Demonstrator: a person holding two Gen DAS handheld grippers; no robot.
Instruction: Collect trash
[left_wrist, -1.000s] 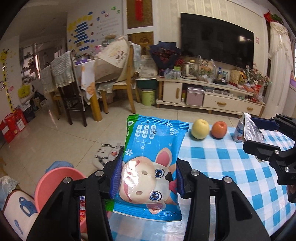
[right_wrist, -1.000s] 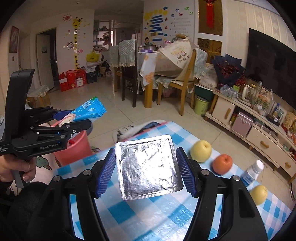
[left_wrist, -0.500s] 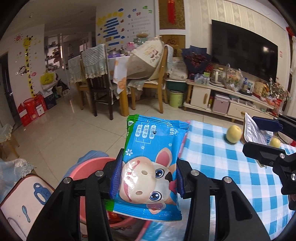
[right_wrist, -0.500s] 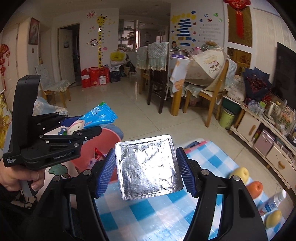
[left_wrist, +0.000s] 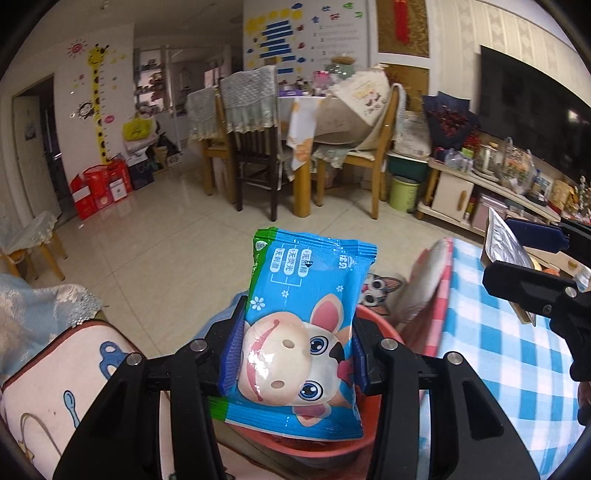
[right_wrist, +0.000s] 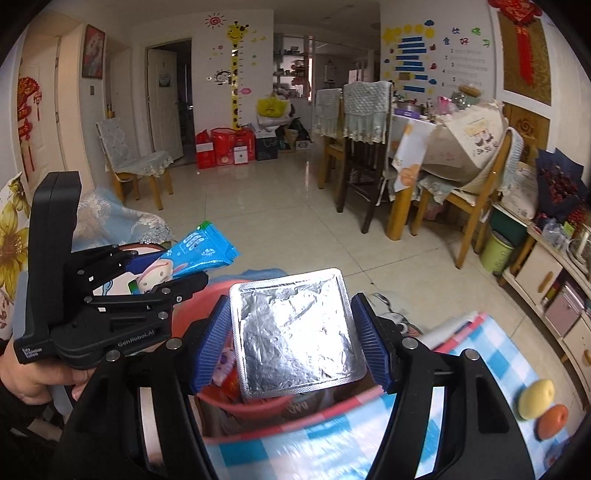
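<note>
Both pieces of trash sit directly above the pink basin (right_wrist: 258, 402), which lies low in the frame under the grippers, so the coming move looks like a simple release downward rather than any further reach. The left gripper (left_wrist: 297, 354) is clamped on the blue wet-wipe packet (left_wrist: 306, 332), whose long axis runs up the middle of the left wrist view, with the basin's red-pink rim (left_wrist: 384, 328) showing just behind and below it. The right gripper (right_wrist: 291, 332) is clamped on the flat foil blister sheet (right_wrist: 295, 332), held face-on at the centre of the right wrist view, with the basin and some wrappers already in it showing beneath its lower edge. In that same view the left gripper (right_wrist: 173, 280) appears at left centre, beside the right one and over the basin's far side; neither is clearly nearer to the opening. The blue-and-white checked tablecloth (right_wrist: 332, 443) fills the bottom of the frame, with an apple (right_wrist: 535, 398) and an orange fruit (right_wrist: 552, 421) at lower right. Beyond is a tiled living room with dining chairs (right_wrist: 365, 155).
</note>
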